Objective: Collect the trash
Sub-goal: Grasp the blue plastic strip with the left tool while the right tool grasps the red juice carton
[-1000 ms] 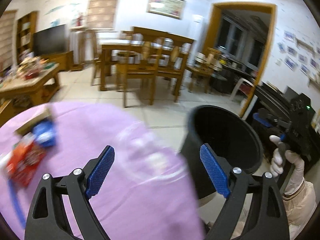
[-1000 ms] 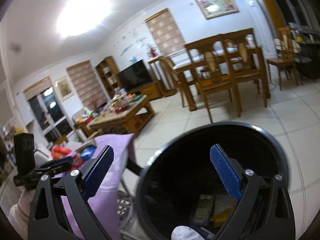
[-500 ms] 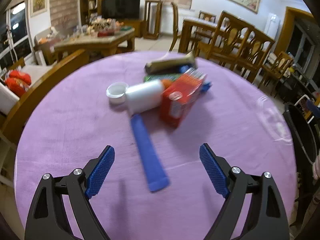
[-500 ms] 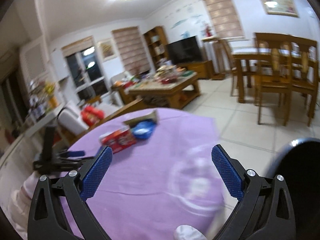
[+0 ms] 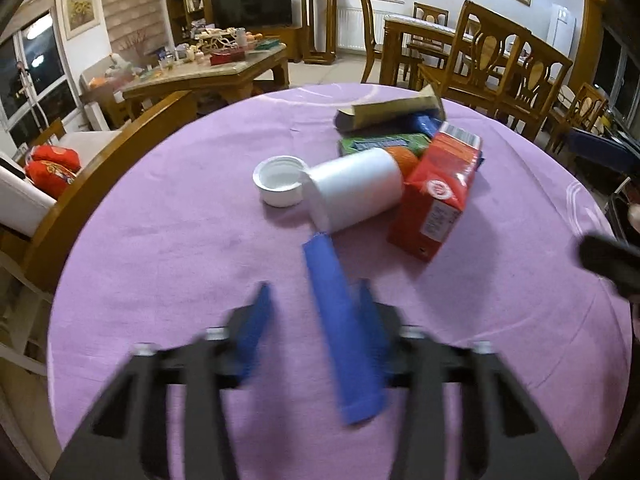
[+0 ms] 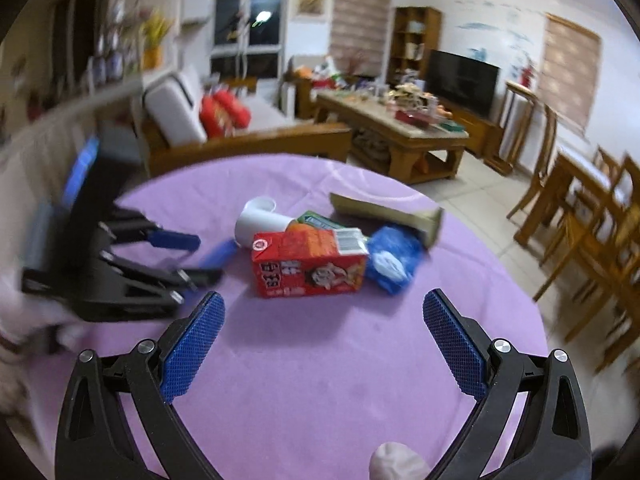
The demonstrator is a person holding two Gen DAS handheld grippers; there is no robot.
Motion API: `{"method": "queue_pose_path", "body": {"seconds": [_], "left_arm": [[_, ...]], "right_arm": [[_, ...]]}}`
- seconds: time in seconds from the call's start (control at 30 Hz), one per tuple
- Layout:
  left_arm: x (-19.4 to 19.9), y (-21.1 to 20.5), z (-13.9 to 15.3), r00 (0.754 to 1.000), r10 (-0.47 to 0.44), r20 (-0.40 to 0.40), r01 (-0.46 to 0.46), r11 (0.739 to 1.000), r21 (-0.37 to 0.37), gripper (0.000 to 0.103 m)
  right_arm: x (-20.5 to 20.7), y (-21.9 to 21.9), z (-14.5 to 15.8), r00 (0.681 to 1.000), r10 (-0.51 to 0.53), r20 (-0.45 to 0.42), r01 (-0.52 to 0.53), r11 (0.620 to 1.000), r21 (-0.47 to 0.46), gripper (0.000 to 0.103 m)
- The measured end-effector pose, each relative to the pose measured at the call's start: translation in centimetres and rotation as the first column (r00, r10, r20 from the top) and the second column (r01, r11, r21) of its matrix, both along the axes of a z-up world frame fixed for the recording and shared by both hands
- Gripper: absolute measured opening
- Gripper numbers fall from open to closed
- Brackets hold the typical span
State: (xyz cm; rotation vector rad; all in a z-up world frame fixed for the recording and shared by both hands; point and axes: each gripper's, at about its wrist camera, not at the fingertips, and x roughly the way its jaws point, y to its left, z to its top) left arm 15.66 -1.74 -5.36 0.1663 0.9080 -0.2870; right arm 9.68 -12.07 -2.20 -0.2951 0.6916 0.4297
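The left claw (image 5: 314, 320) has just been closing, its jaws now narrow around the flat blue tube (image 5: 340, 332), gap still visible. The right claw (image 6: 324, 344) hangs wide, empty, near the red carton (image 6: 308, 266) on the purple-clothed round bench (image 6: 320, 380).

Around the red carton (image 6: 310, 262) my room is uneven. The purple tablecloth (image 6: 320, 360) on its near side lies bare, so my right gripper (image 6: 323, 344) has open passage there. On the carton's left my left gripper (image 6: 188, 258) blocks the way; behind it lie the white bottle (image 5: 354, 190) and green packet (image 5: 384, 142), and the blue wrapper (image 6: 394, 258) crowds its right end.
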Motion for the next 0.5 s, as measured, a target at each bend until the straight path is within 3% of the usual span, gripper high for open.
{"method": "queue_pose_path", "body": {"seconds": [0.03, 0.13, 0.33, 0.5], "left_arm": [[0.1, 0.5, 0.1, 1.000, 0.010, -0.007, -0.010, 1.000, -0.013, 0.016], [0.7, 2.2, 0.2, 0.999, 0.019, -0.034, -0.021, 0.997, -0.078, 0.015], [0.2, 4.4, 1.2, 0.999, 0.048, 0.007, -0.046, 0.987, -0.154, 0.015], [0.0, 4.5, 1.6, 0.999, 0.040, 0.034, -0.034, 0.985, -0.169, 0.015]], "right_arm": [[0.5, 0.3, -0.4, 1.000, 0.016, 0.006, -0.016, 0.999, -0.028, 0.098], [2.8, 2.2, -1.6, 0.999, 0.047, -0.002, -0.047, 0.995, -0.088, 0.098], [6.0, 4.1, -3.1, 0.999, 0.028, -0.038, -0.033, 0.989, -0.142, 0.098], [7.8, 4.6, -4.5, 0.998, 0.005, -0.070, -0.015, 0.990, -0.137, 0.097]]}}
